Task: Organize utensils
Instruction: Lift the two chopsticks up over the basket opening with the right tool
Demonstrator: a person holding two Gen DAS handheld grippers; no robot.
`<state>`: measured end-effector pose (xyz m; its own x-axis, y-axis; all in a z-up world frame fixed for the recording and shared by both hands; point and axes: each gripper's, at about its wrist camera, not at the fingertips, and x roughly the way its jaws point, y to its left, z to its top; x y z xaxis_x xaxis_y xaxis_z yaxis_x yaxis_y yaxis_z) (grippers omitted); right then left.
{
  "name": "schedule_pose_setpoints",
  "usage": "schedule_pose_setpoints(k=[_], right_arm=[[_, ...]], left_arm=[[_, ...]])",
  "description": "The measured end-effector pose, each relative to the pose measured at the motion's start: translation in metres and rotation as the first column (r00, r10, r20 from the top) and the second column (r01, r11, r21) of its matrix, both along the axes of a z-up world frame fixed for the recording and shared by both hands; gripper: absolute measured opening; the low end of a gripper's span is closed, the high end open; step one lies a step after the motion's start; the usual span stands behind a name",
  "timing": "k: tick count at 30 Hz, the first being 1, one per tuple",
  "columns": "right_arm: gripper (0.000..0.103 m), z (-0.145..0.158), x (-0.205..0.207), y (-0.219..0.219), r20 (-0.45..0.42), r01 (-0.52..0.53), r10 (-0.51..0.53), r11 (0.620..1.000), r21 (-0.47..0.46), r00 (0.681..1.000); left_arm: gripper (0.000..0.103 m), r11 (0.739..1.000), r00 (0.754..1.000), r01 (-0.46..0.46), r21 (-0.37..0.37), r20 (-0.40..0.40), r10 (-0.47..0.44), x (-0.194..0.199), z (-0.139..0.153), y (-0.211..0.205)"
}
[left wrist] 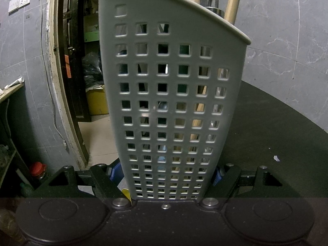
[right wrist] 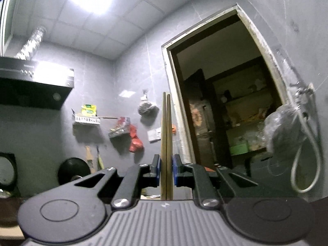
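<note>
Closest in the left wrist view, the left tool (left wrist: 167, 179) is clenched on the base of a tall grey plastic utensil holder with square perforations (left wrist: 170, 94), its blue pads pressed against the two side walls, most likely to steady the holder while utensils go in. The holder stands upright on a dark surface (left wrist: 266, 143), near that surface's left edge, beyond which pale floor shows. Through the holes and over the rim, pale wooden handles (left wrist: 233, 2) and a metal utensil with a loop (left wrist: 214, 1) already stand inside, so the sorting looks partly done. In the right wrist view, the right tool (right wrist: 166, 171) is clamped on a pair of brown wooden chopsticks (right wrist: 166, 127), held side by side between the blue pads and pointing up past the fingers, a grip that keeps them parallel for dropping into the holder as a pair. The holder itself is out of sight in this view, so how near the chopsticks are to it cannot be told. Farther back hang a white wire wall rack (right wrist: 87, 119) and a red bag (right wrist: 135, 141) on the grey tiled wall, beside an open doorway (right wrist: 225, 102).
</note>
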<state>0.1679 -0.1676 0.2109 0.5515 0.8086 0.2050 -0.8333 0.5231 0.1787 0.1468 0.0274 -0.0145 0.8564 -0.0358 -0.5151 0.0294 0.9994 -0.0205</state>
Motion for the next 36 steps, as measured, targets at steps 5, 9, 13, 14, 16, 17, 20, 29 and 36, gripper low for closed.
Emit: schedule_pose_setpoints(k=[5, 9, 13, 14, 16, 17, 20, 29, 36], right_arm=[[0.014, -0.007, 0.018, 0.017, -0.022, -0.047, 0.047, 0.999, 0.012, 0.999], [0.014, -0.014, 0.028, 0.028, -0.025, -0.044, 0.044, 0.999, -0.009, 0.999], [0.014, -0.027, 0.025, 0.039, 0.009, -0.028, 0.028, 0.998, -0.052, 1.000], [0.014, -0.031, 0.024, 0.041, 0.015, -0.025, 0.026, 0.998, -0.063, 1.000], [0.014, -0.039, 0.021, 0.046, 0.017, -0.029, 0.030, 0.996, -0.080, 0.999], [0.014, -0.043, 0.020, 0.047, 0.017, -0.028, 0.029, 0.996, -0.087, 0.999], [0.014, -0.052, 0.017, 0.050, 0.013, -0.022, 0.024, 0.993, -0.115, 1.000], [0.014, -0.065, -0.002, 0.044, 0.054, 0.008, 0.000, 0.990, -0.144, 0.999], [0.014, -0.065, -0.005, 0.046, 0.066, 0.021, -0.012, 0.990, -0.139, 0.998]], left_arm=[[0.080, 1.000, 1.000, 0.001, -0.004, -0.001, -0.001, 0.000, 0.000, 0.001], [0.080, 1.000, 1.000, 0.001, -0.003, -0.001, -0.001, 0.000, 0.000, 0.001], [0.080, 1.000, 1.000, 0.001, -0.004, -0.001, -0.001, 0.000, 0.000, 0.001], [0.080, 1.000, 1.000, 0.001, -0.004, -0.001, -0.001, 0.000, 0.000, 0.001], [0.080, 1.000, 1.000, 0.001, -0.004, -0.001, -0.001, 0.000, 0.000, 0.001], [0.080, 1.000, 1.000, 0.001, -0.004, -0.001, -0.001, 0.000, 0.000, 0.001], [0.080, 1.000, 1.000, 0.001, -0.004, -0.001, -0.001, 0.001, 0.000, 0.001], [0.080, 1.000, 1.000, 0.001, 0.000, -0.002, -0.001, 0.001, -0.001, 0.001], [0.080, 1.000, 1.000, 0.000, 0.005, -0.002, 0.000, 0.002, -0.001, 0.000]])
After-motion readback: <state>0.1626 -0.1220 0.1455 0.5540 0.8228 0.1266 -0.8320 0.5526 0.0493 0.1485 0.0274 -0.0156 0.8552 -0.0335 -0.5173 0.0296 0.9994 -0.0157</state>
